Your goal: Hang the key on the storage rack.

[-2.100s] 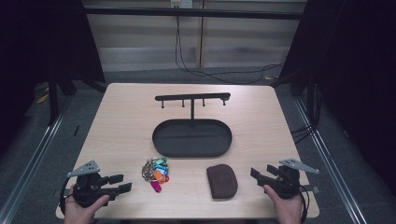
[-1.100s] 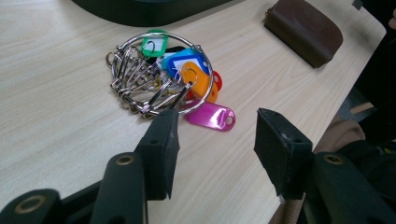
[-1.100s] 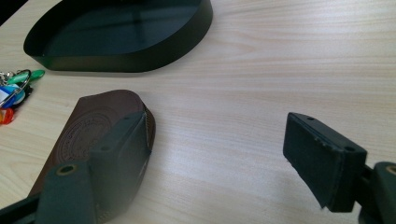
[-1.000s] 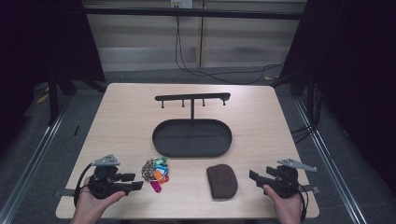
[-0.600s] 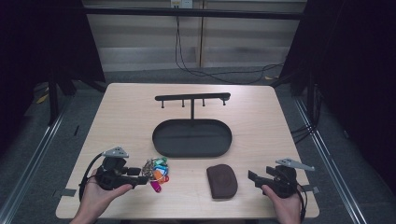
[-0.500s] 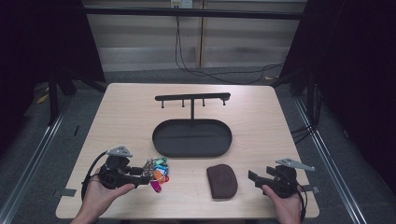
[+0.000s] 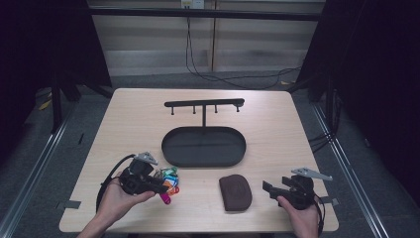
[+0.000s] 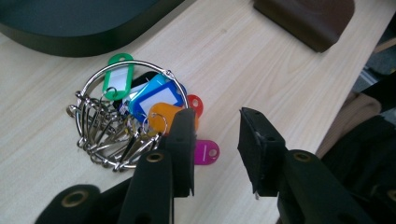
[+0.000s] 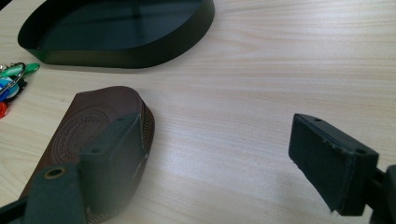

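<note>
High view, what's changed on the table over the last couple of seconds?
The left hand-held gripper moved from the table's near left corner rightward to the bunch of keys. Its jaws are open at the coloured tags, gripping nothing yet. The keys, the brown pouch, the black tray and the right hand-held gripper stayed put.

Each hand-held gripper, left (image 7: 157,184) and right (image 7: 271,189), is black with brass-ringed screw holes, a grey triangular top plate and a black cable.
</note>
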`<state>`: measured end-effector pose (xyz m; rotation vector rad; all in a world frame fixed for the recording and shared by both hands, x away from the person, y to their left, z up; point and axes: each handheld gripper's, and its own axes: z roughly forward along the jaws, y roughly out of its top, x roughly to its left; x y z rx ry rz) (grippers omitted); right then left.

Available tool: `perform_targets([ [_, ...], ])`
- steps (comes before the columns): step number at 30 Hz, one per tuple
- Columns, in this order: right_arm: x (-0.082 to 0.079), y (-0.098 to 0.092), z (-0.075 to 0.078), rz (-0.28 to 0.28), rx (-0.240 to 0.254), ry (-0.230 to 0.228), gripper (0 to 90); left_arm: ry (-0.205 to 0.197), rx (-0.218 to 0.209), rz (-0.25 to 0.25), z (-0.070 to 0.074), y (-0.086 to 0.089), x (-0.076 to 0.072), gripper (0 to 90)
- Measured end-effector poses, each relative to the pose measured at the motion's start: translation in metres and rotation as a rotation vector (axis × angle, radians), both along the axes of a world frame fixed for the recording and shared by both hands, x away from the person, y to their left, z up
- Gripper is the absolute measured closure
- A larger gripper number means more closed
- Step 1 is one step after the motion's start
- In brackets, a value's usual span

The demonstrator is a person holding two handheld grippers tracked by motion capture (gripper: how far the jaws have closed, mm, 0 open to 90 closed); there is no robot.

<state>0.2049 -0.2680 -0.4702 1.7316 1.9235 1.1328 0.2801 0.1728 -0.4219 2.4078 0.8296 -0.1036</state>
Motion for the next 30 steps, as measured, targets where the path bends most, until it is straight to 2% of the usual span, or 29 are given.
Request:
perform_targets([
  [2, 0.000, 0.000, 0.000, 0.002, 0.001, 0.000, 18.1, 0.013, 0.027, -0.008, -0.004, -0.003, 0.003, 69.8],
  [4, 0.000, 0.000, 0.000, 0.003, -0.001, 0.001, 18.1, 0.029, 0.032, -0.006, -0.006, -0.004, 0.006, 70.4],
  [9, 0.001, 0.000, 0.000, 0.004, -0.004, 0.002, 18.1, 0.038, 0.036, -0.004, -0.007, -0.005, 0.010, 70.8],
  [10, 0.001, 0.000, 0.000, 0.002, -0.006, 0.002, 18.1, 0.044, 0.040, -0.018, -0.006, -0.008, 0.013, 70.6],
  [13, 0.001, 0.001, 0.000, 0.002, -0.007, 0.003, 18.1, 0.057, 0.042, -0.006, -0.005, -0.012, 0.019, 69.6],
  [17, 0.001, 0.001, 0.000, 0.000, -0.008, 0.003, 18.1, 0.071, 0.073, -0.020, -0.005, -0.021, 0.026, 70.2],
  [20, 0.001, 0.000, -0.001, -0.001, -0.007, 0.006, 18.1, 0.076, 0.085, -0.030, -0.006, -0.027, 0.028, 75.8],
  [21, 0.001, 0.000, -0.001, -0.002, -0.006, 0.008, 18.1, 0.096, 0.115, -0.042, -0.009, -0.032, 0.032, 76.3],
  [23, 0.001, 0.000, -0.001, 0.000, -0.007, 0.006, 18.1, 0.101, 0.152, -0.042, -0.011, -0.037, 0.036, 76.4],
  [25, 0.001, 0.000, -0.001, 0.001, -0.006, 0.005, 18.2, 0.124, 0.162, -0.045, -0.013, -0.040, 0.040, 75.7],
  [27, 0.001, 0.000, -0.001, 0.001, -0.006, 0.007, 18.1, 0.132, 0.192, -0.047, -0.016, -0.043, 0.044, 74.4],
  [28, 0.001, 0.000, -0.001, 0.001, -0.006, 0.007, 18.1, 0.132, 0.192, -0.047, -0.016, -0.043, 0.044, 74.0],
  [30, 0.002, 0.000, -0.001, 0.002, -0.006, 0.009, 18.1, 0.155, 0.230, -0.051, -0.020, -0.048, 0.049, 73.8],
])
